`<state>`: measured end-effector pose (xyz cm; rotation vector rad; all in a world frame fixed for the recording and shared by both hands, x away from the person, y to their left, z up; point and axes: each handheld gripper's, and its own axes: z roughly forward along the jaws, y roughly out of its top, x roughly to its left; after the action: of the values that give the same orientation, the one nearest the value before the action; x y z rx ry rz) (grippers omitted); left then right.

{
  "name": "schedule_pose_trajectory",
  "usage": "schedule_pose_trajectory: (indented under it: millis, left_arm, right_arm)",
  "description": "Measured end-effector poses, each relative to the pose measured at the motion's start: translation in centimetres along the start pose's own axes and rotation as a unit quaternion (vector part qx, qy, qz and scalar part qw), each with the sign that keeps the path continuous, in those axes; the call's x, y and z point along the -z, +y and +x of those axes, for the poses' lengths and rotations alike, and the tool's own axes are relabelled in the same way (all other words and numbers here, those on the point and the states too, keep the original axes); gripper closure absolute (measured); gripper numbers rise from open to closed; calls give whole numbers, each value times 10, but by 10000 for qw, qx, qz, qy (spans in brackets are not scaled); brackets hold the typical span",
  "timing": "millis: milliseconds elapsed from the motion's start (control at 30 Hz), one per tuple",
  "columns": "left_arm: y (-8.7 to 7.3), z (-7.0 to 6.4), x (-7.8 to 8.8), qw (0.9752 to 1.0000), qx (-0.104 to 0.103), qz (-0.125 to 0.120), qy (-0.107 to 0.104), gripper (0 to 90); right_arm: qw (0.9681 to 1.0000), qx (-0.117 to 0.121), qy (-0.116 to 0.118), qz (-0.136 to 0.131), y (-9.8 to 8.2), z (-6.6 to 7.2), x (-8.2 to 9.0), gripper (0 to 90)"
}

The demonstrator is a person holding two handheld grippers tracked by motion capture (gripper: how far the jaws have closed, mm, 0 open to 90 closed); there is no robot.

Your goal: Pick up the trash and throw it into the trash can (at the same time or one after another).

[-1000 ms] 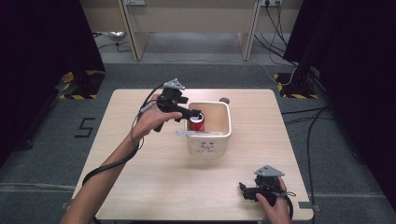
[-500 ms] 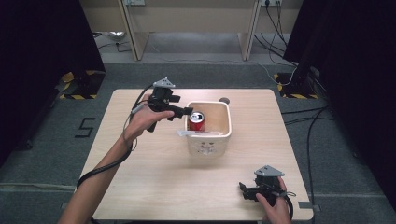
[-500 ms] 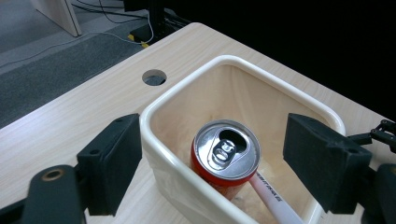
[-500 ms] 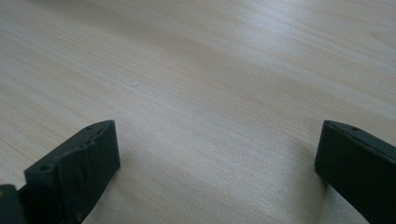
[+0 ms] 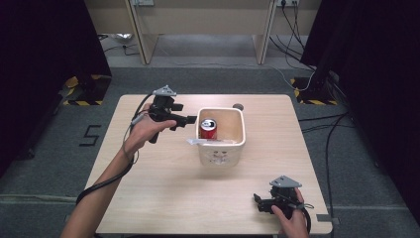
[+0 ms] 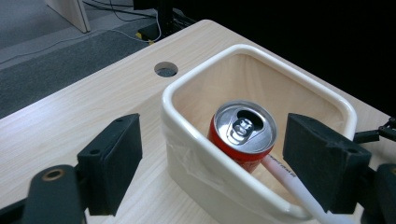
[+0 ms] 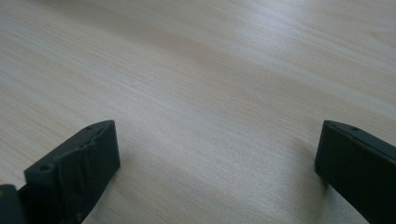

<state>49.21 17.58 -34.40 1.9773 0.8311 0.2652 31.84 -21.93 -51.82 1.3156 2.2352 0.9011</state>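
A red soda can [image 5: 208,128] [image 6: 243,132] stands upright inside a cream square tub [image 5: 240,120] [image 6: 187,116] at the table's middle. A white pen [image 5: 208,143] [image 6: 292,184] lies across the tub's near rim, beside the can. My left gripper [image 5: 188,120] [image 6: 224,161] hovers just left of the tub, open, its jaws spread wide with nothing between them. My right gripper [image 5: 258,202] [image 7: 215,158] rests low on the table near the front right corner, open, with bare wood between its jaws.
A round cable hole [image 5: 237,106] [image 6: 166,69] sits in the tabletop [image 5: 163,183] behind the tub. Cables trail from both grippers. Desk legs and floor cables lie beyond the far table edge.
My left gripper has let go of the can, which now stands in the tub, and has drawn back to the left. The right gripper has stayed put.
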Motion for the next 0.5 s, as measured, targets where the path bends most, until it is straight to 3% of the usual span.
schedule_pose_trajectory:
  millis: [500]
  left_arm:
    - [-13, 2, 9, 9999, 55, -92, 128, 198]
  right_arm:
    - [10000, -3, 2, 1, 0, 0, 0, 2]
